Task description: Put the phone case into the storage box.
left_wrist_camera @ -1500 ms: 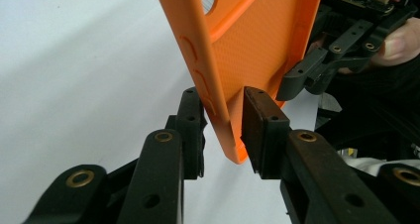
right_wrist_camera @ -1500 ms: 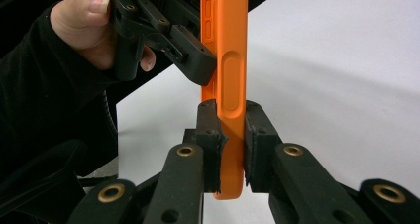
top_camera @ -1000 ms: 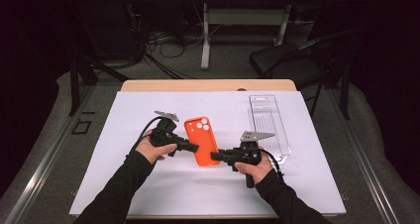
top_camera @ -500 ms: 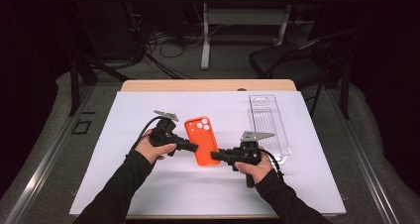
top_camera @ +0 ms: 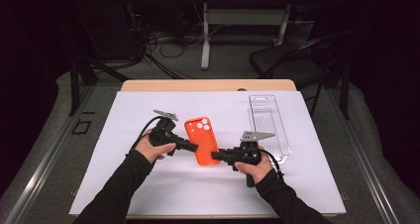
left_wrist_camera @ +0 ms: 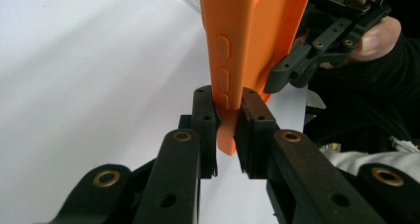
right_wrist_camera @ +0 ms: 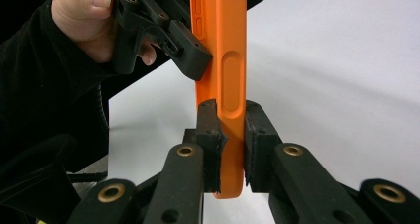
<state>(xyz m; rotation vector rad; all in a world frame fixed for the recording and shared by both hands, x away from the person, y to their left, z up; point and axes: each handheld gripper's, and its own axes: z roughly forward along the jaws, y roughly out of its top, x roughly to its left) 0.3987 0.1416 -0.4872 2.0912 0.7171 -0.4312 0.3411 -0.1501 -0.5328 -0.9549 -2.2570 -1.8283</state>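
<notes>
Both grippers, left gripper point(top_camera: 194, 146) and right gripper point(top_camera: 216, 156), have jaws clamped on the orange phone case point(top_camera: 201, 140): light, flexible, probably slippery; grip the side rims.

Orange phone case point(top_camera: 202, 140): soft-looking, rounded corners, camera cut-out at the far end, back face up in the high view. Raised button bumps along one long edge point(left_wrist_camera: 224, 75); an oval recess on the opposite edge point(right_wrist_camera: 229, 80). Pinched at both long edges. Appears lifted slightly off the white desk point(top_camera: 148, 184) surface, though the high view cannot confirm this. Sits mid-desk.
</notes>
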